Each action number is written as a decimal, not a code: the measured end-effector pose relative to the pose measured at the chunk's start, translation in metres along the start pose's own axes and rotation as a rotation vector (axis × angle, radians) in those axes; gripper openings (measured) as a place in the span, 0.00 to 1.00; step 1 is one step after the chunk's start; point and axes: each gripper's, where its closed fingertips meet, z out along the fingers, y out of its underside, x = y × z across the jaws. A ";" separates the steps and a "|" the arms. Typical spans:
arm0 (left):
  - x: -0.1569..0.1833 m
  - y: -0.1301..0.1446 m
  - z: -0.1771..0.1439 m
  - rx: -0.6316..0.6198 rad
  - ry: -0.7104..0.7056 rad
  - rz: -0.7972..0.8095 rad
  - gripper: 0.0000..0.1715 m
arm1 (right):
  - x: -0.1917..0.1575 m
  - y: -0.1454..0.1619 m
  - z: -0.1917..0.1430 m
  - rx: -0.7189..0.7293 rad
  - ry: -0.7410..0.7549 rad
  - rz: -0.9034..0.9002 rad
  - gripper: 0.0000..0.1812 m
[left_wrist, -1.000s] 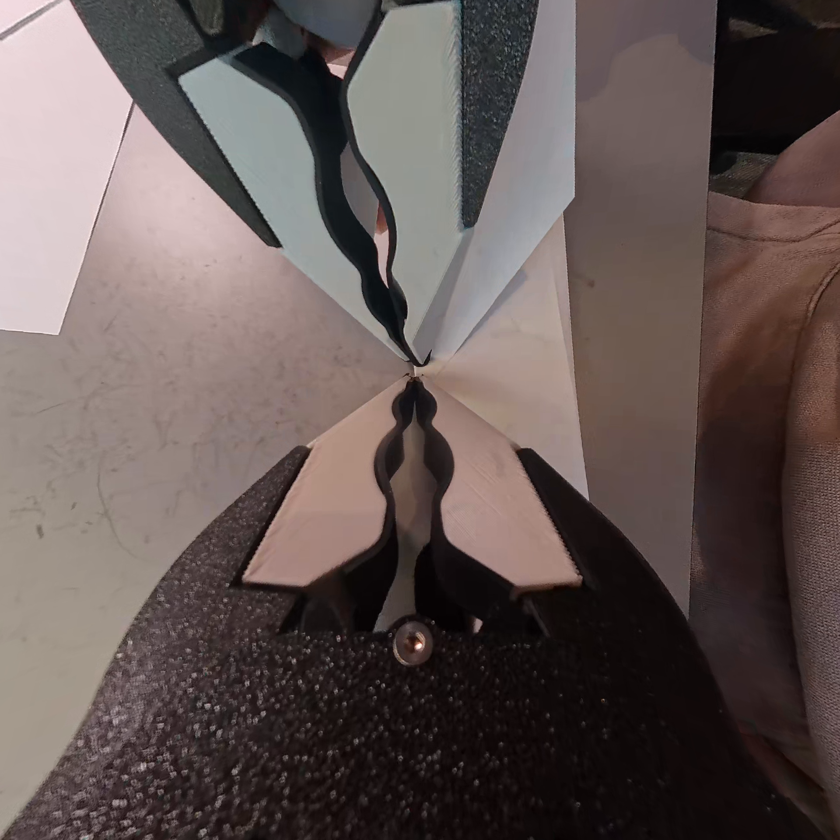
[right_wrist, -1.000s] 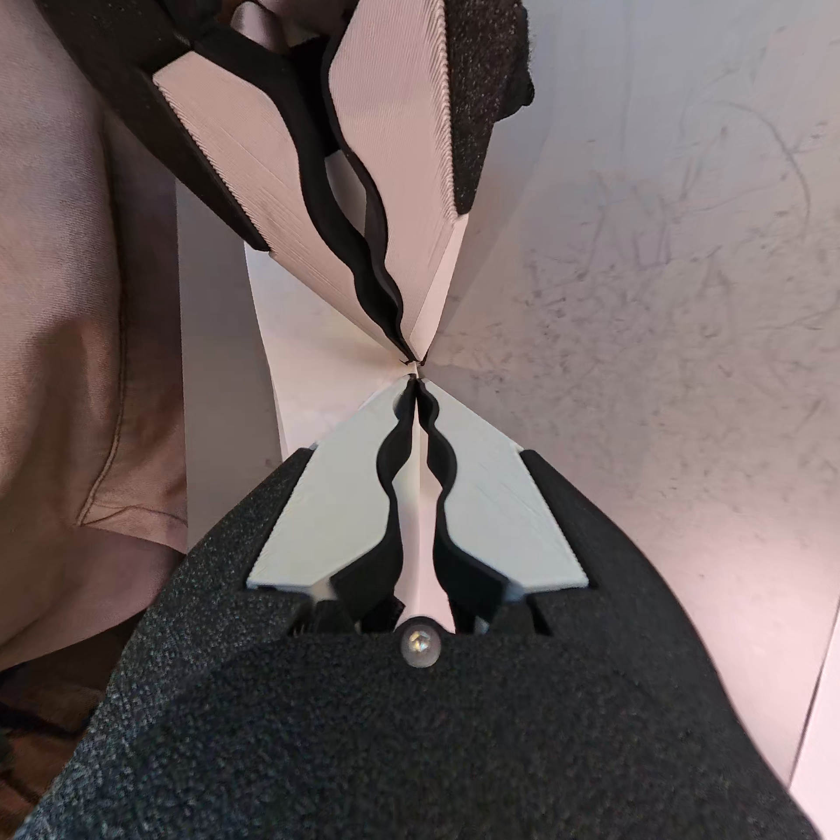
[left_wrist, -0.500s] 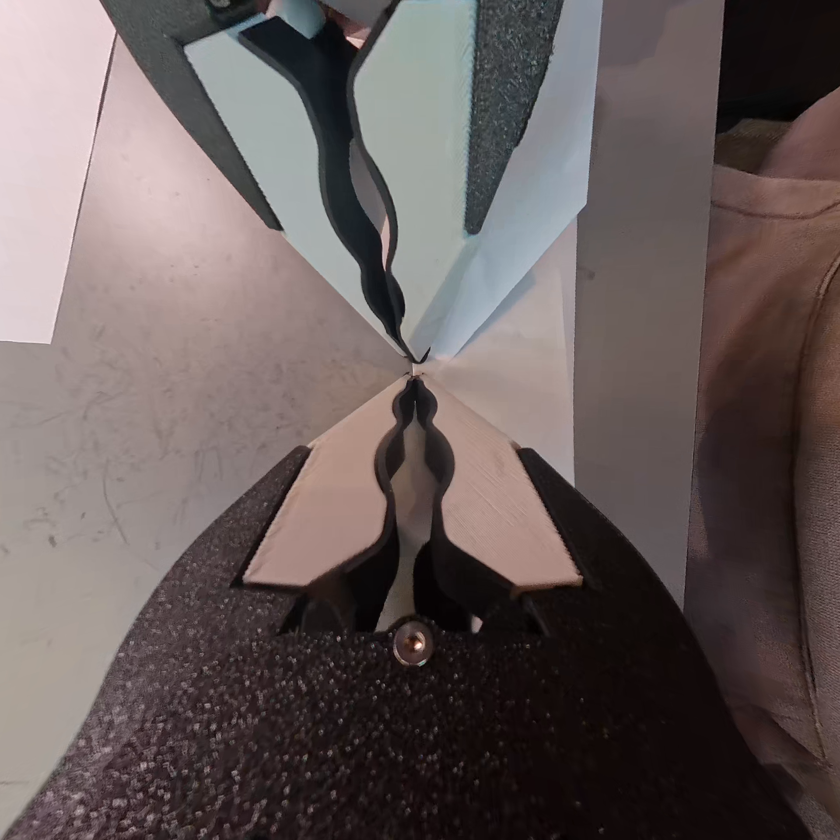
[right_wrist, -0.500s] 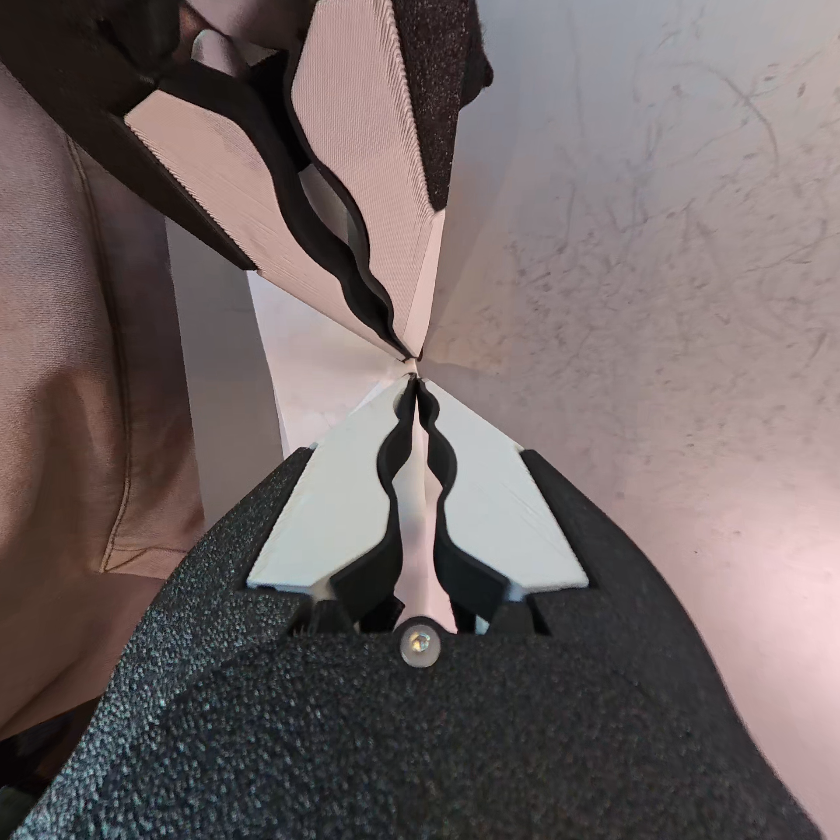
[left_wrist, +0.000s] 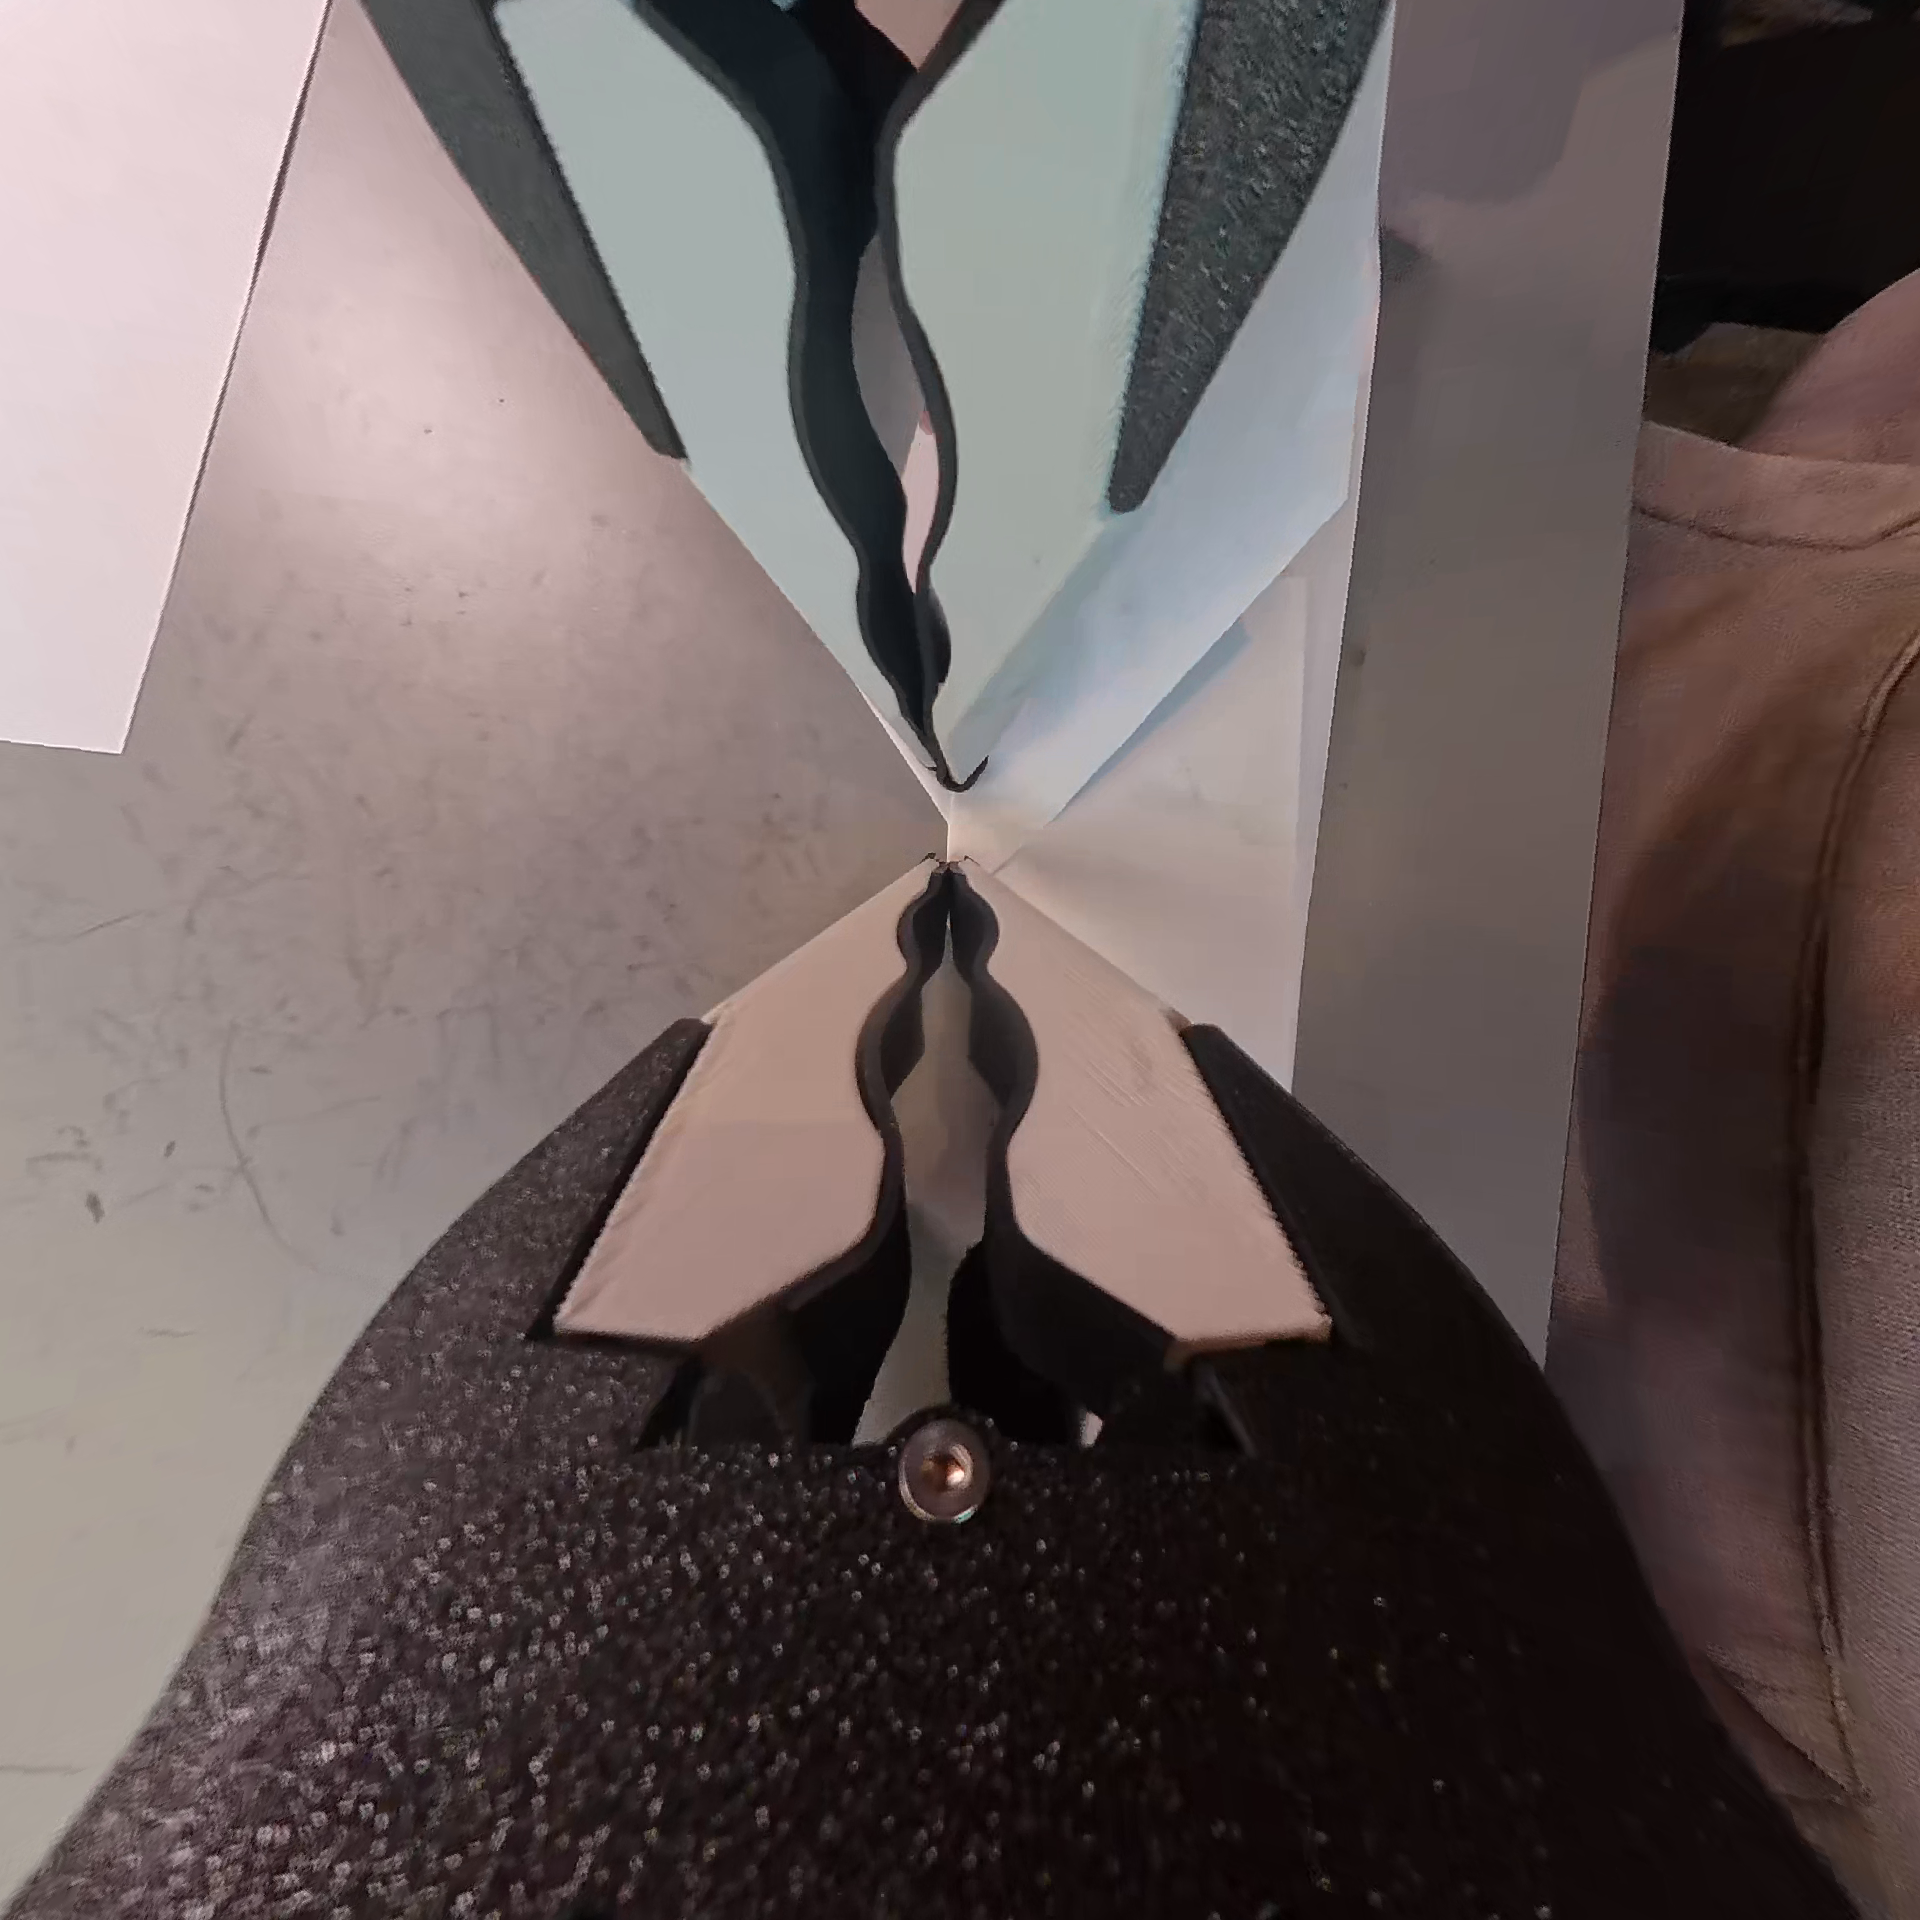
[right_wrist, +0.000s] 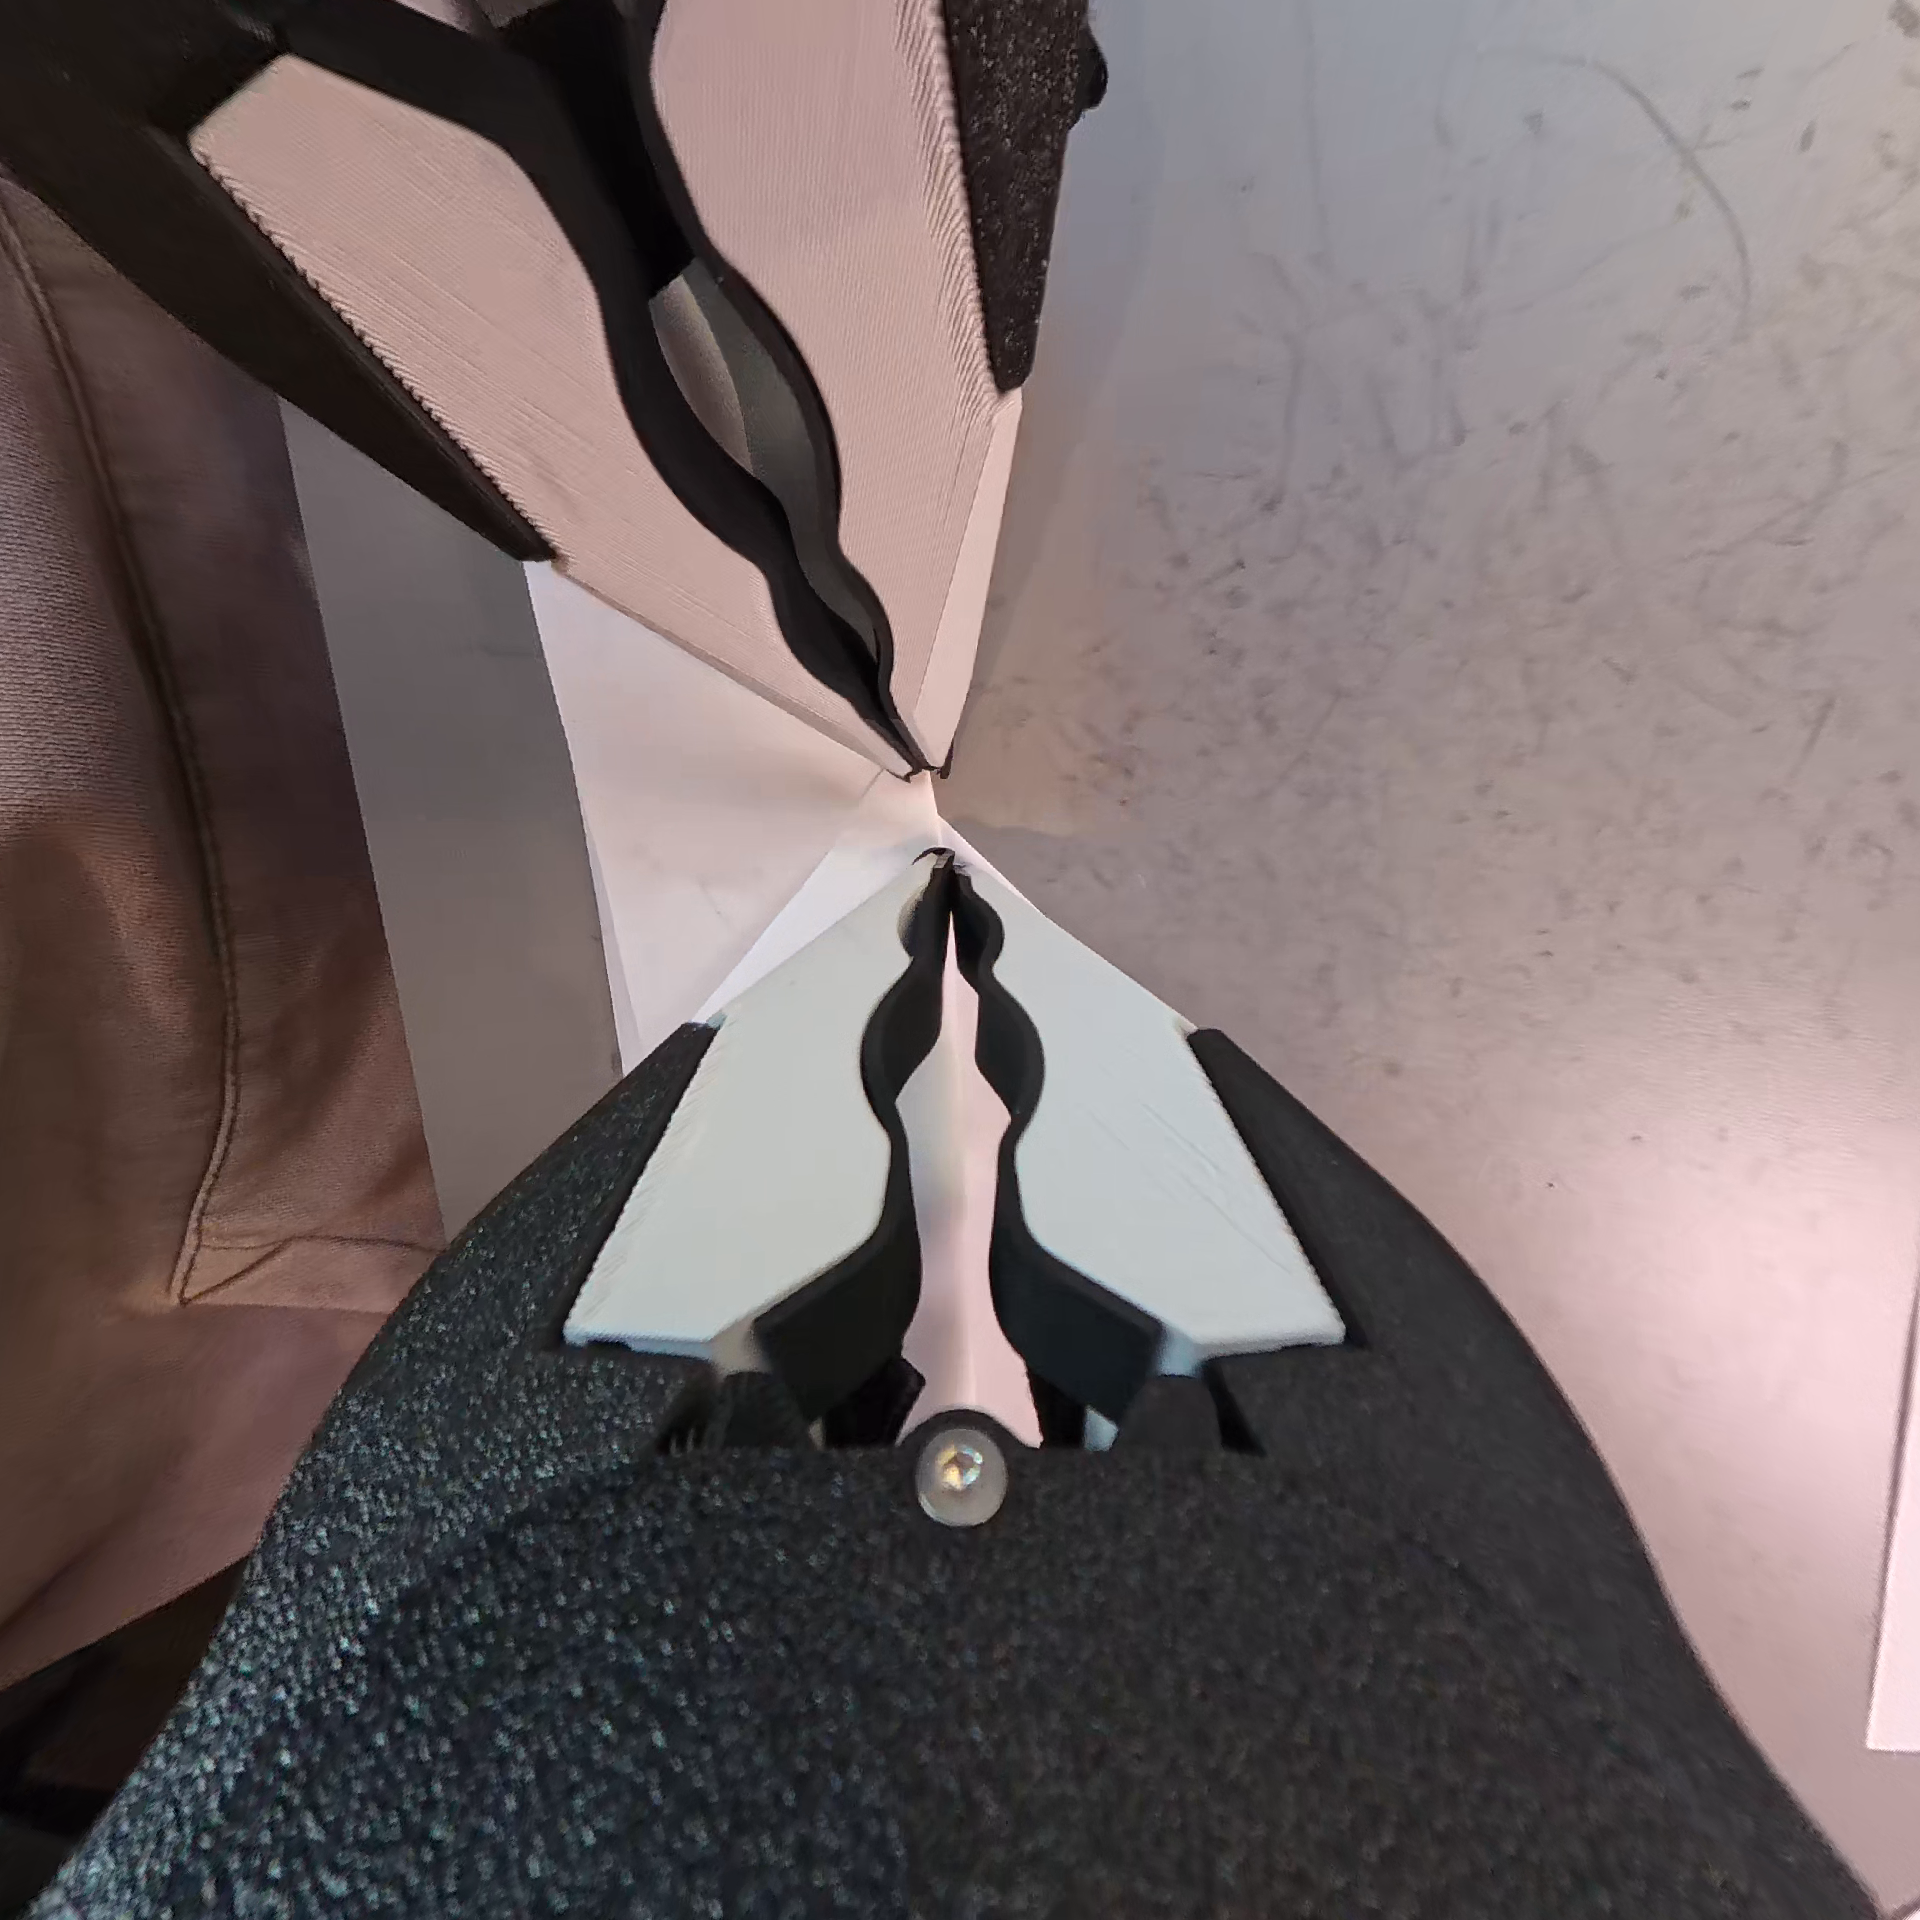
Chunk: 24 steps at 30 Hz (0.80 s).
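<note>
A white sheet of paper (left_wrist: 1153, 831) is held above a grey scratched table (left_wrist: 364, 831). My left gripper (left_wrist: 948, 862), with beige fingers (left_wrist: 769, 1143), is shut on the paper, which runs back between its fingers. My right gripper (right_wrist: 940, 860), with pale blue fingers (right_wrist: 769, 1143), is shut on the same paper (right_wrist: 717, 810). The two grippers point at each other, tip to tip, with a short strip of paper between them. The right gripper (left_wrist: 951, 774) shows at the top of the left wrist view. The left gripper (right_wrist: 920, 771) shows at the top of the right wrist view.
Another white sheet (left_wrist: 114, 312) lies on the table at the far left of the left wrist view. A white sheet edge (right_wrist: 1903, 1558) shows at the right of the right wrist view. A person's beige garment (left_wrist: 1745, 935) is close beyond the table's edge (left_wrist: 1600, 727). Left and right tips are no more than a few centimetres apart.
The tips of the two grippers have drawn a little apart, showing more paper between them. Each gripper now looms larger and higher in the other's view. Both stay shut.
</note>
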 end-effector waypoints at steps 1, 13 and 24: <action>0.000 -0.002 0.000 0.010 0.015 -0.031 0.00 | 0.000 0.000 0.000 0.009 -0.001 0.007 0.00; 0.001 -0.007 0.007 0.009 -0.018 0.045 0.00 | 0.001 0.004 -0.013 0.156 -0.075 0.158 0.00; 0.001 -0.007 0.007 0.022 -0.023 0.043 0.00 | -0.003 0.010 -0.011 0.115 -0.073 0.108 0.00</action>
